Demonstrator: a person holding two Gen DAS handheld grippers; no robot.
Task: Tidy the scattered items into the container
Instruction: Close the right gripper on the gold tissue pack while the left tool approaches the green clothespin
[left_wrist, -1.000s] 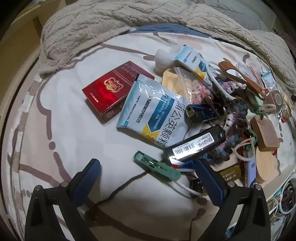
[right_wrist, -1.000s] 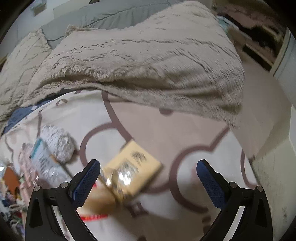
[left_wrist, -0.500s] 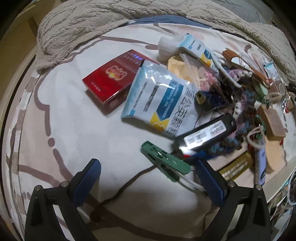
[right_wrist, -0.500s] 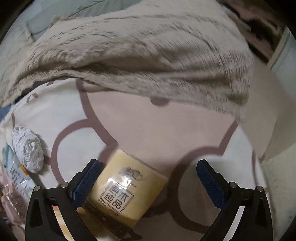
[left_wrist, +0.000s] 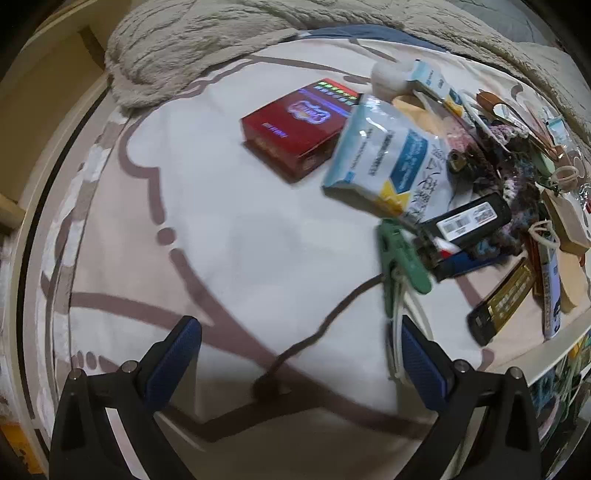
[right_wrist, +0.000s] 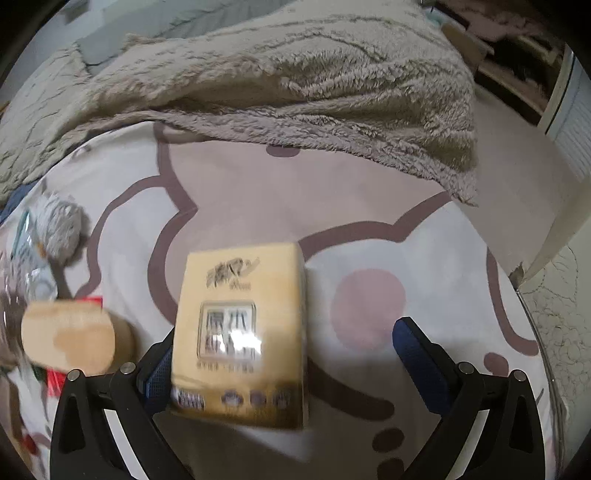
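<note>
A cream bedsheet (left_wrist: 229, 236) printed with brown outlines fills both views. Nearest the right gripper (right_wrist: 288, 354), whose jaws stand wide apart, a yellow tissue pack (right_wrist: 243, 332) lies between the fingers, seemingly against the left one, though blur hides the contact. The left gripper (left_wrist: 295, 354) is likewise spread, holding nothing; a green clothespin (left_wrist: 400, 262) lies just beyond its right finger, then a blue-white pouch (left_wrist: 388, 162) and red box (left_wrist: 295, 129). Farthest back, a fuzzy blanket (right_wrist: 295, 85).
</note>
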